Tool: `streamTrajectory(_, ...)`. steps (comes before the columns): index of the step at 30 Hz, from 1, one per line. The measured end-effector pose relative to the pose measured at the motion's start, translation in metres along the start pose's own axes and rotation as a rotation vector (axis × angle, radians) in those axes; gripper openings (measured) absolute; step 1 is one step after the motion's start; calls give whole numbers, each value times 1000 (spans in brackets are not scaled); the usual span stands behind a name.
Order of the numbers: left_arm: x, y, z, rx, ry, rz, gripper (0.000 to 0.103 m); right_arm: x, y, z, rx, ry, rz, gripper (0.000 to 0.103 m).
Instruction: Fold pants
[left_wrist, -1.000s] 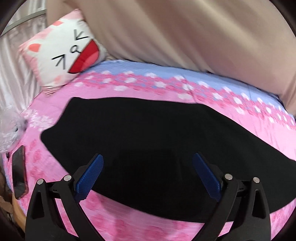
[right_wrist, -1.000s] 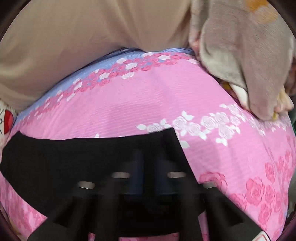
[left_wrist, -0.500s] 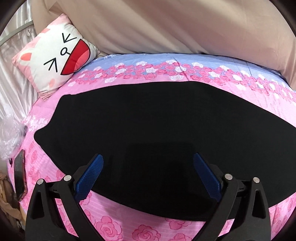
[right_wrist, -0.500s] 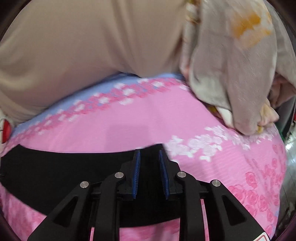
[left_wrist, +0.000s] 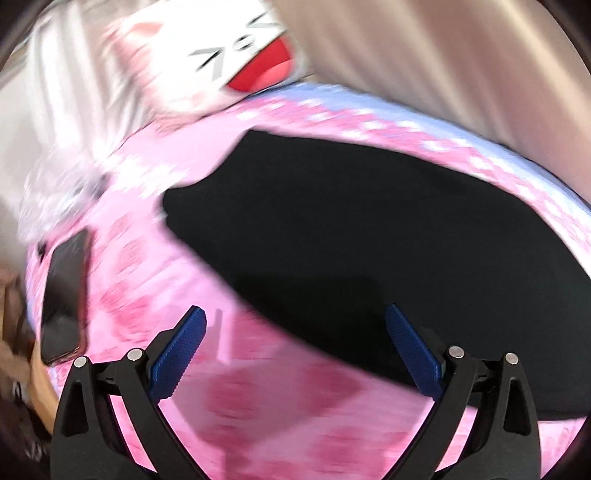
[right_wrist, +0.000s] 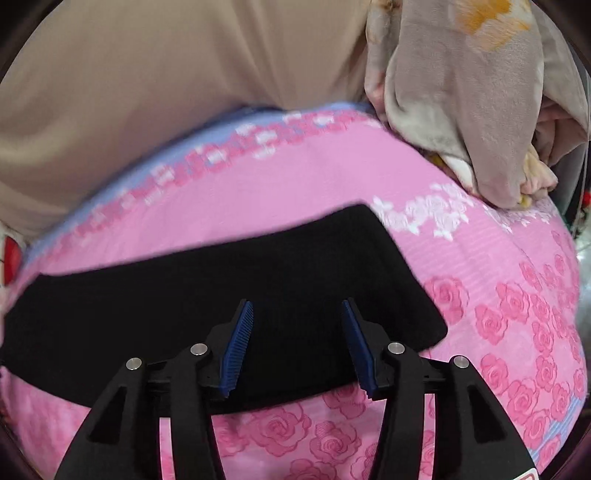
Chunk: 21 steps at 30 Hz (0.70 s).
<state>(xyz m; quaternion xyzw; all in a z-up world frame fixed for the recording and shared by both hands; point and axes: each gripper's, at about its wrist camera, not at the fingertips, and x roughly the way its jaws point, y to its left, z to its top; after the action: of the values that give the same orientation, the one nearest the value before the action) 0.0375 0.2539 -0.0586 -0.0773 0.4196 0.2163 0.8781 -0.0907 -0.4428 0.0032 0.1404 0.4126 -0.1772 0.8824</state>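
Black pants (left_wrist: 369, 229) lie flat in a long folded band across a pink floral bed sheet (left_wrist: 258, 424). In the left wrist view my left gripper (left_wrist: 295, 321) is open and wide, over the near edge of the pants' left end, with its left pad above bare sheet. In the right wrist view the pants (right_wrist: 229, 291) end in a square corner at the right. My right gripper (right_wrist: 297, 314) hovers over that end; its jaws are opening, with only flat cloth below and nothing pinched between the blue pads.
A cat-face cushion (left_wrist: 229, 55) leans at the far left against a beige curtain (left_wrist: 461, 55). A dark phone (left_wrist: 64, 295) lies at the bed's left edge beside clear plastic. A crumpled grey-beige blanket (right_wrist: 472, 92) is piled at the far right.
My right gripper went from shut to open over the pants' right end. My left gripper swung left toward the pants' left end; that view is now blurred.
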Motion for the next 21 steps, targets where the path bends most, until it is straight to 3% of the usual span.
streamTrajectory(4,0,36,-2,-90,30,-61,96,-13,24,-7,7,-37,65,50)
streamTrajectory(9,-25,42,26,-84,-99,-58,97,-17,80,-5,-112,-38,96,50)
streamTrajectory(11,-13,38,35,-61,-96,5,98,-11,92,-5,-137,-29,94,50)
streamTrajectory(12,4,37,36,-40,-52,113,98,-8,95,-7,-145,-21,79,50)
streamTrajectory(13,15,37,32,-38,-21,158,98,-7,95,-9,-147,-17,64,50)
streamTrajectory(15,24,47,22,-64,26,121,98,-9,87,-11,-124,-20,50,50)
streamTrajectory(17,17,57,16,-99,23,78,98,-21,71,-10,-81,-50,34,50)
streamTrajectory(21,-24,48,21,-96,-93,72,98,-37,26,-4,17,-107,-41,60)
